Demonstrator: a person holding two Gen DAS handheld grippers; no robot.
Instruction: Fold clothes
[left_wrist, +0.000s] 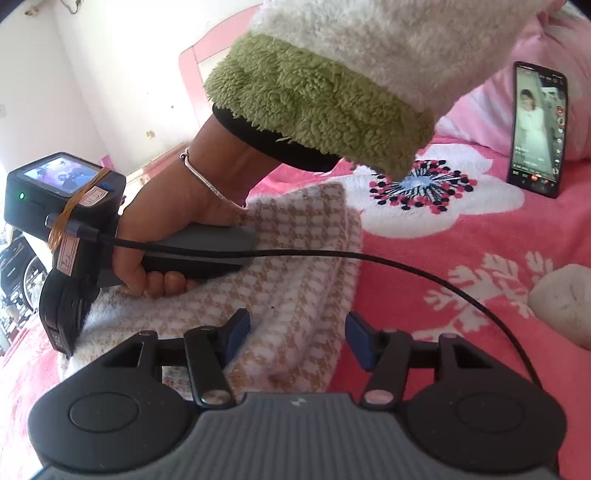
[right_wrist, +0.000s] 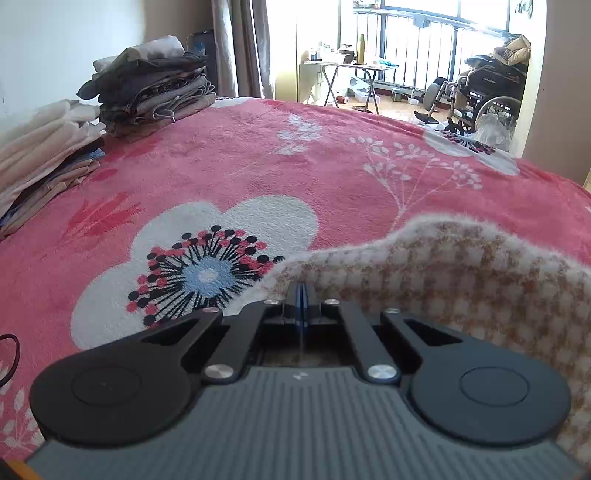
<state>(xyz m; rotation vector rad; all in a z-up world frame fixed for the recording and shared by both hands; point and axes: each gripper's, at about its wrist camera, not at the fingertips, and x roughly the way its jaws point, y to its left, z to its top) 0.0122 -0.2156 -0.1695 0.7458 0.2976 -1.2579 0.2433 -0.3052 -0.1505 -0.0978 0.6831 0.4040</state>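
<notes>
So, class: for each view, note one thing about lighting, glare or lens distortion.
Left wrist view: the wall is washed out by bright light, and the phone leans from fisheye bending. Right wrist view: the balcony window glares white, and the bedspread bulges into a dome.

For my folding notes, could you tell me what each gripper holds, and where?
The right gripper is shut on the checked garment's edge. The left gripper is open around a fold, holding nothing.

2 wrist views, both low over your bed.
Left looks along its fingers, checked garment (left_wrist: 295, 280) close at 12 o'clock; right faces the balcony, same garment at 3 o'clock.
</notes>
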